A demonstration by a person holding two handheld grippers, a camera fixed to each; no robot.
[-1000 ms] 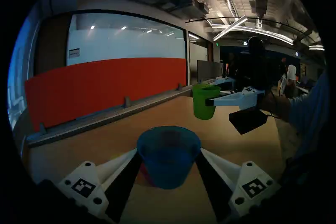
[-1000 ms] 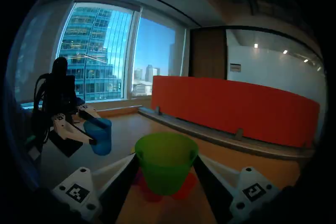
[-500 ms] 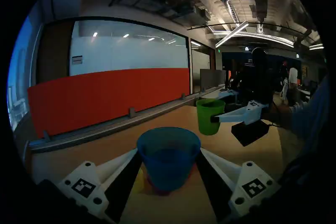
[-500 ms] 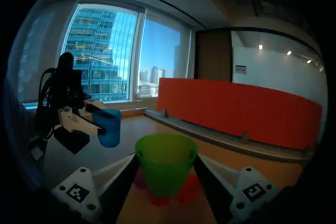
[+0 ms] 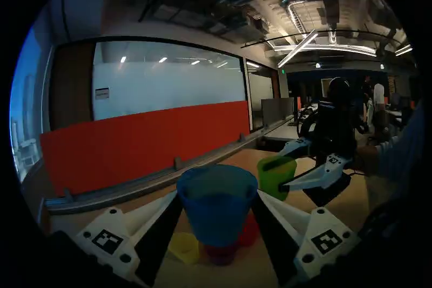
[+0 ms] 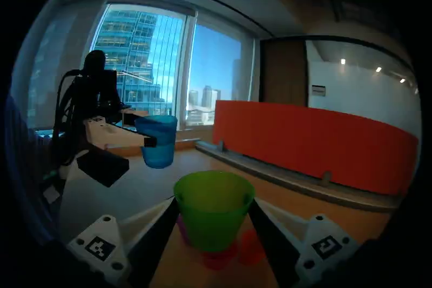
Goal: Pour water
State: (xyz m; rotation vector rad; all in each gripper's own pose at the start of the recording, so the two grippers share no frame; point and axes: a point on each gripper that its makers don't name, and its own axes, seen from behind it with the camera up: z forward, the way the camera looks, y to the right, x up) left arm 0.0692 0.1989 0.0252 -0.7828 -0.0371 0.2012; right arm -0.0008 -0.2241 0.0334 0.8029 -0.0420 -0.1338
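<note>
Clamped on the blue cup (image 5: 217, 209) with the left gripper (image 5: 216, 201), upright, raised, seemingly part-filled; clamped on the green cup (image 6: 214, 209) with the right gripper (image 6: 214, 220), upright, near but apart. Not yet tilted, so probably nothing poured. No legible writing: square markers (image 5: 106, 240) on fingers, wall sign (image 5: 101, 93) too small

Dim indoors; ceiling strip light (image 5: 298, 47) glowing; bright windows (image 6: 156, 66) backlight scene; fisheye-bent edges
</note>
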